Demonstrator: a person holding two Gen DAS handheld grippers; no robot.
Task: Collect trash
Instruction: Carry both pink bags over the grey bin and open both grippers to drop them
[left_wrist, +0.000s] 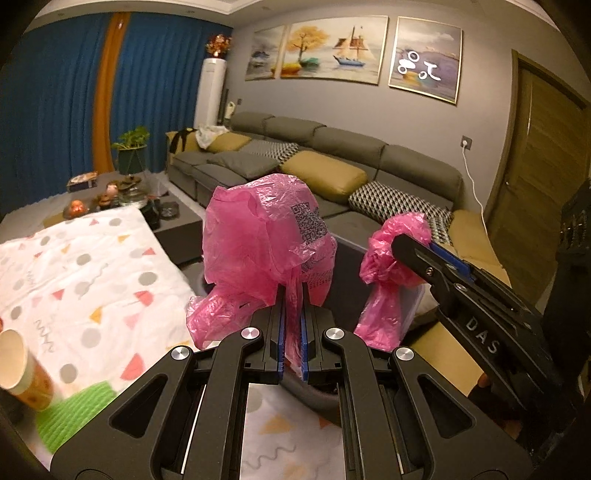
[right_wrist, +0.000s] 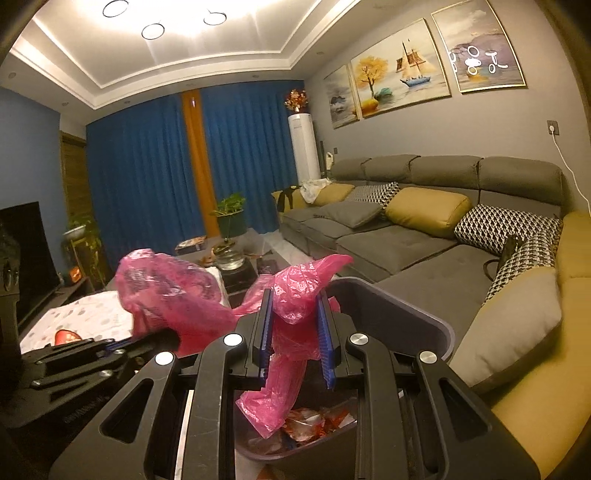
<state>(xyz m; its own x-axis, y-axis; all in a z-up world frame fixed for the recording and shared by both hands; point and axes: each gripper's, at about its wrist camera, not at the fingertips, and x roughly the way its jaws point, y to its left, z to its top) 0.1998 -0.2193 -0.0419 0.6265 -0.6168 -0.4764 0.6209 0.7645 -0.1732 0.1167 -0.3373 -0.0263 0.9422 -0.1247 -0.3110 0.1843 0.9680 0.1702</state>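
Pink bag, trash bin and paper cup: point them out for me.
pink bag (left_wrist: 258, 236), left wrist view, on its bunched upper part.
trash bin (right_wrist: 388, 310), right wrist view, on its inner wall.
paper cup (left_wrist: 22, 373), left wrist view, on its side.

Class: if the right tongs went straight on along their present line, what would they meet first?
Probably the grey sofa, though depth is unclear. The right tongs, shut on the pink bag, point over the bin.

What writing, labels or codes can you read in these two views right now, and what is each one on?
"DAS": white letters on the black body of the right gripper, seen from the left wrist.
A QR-style code and dark print on the pink bag: too blurred to read.
Grey squiggles on the patterned tablecloth: cannot tell whether they are letters.
Embossed lettering on the left gripper, seen from the right wrist: too dark to read.
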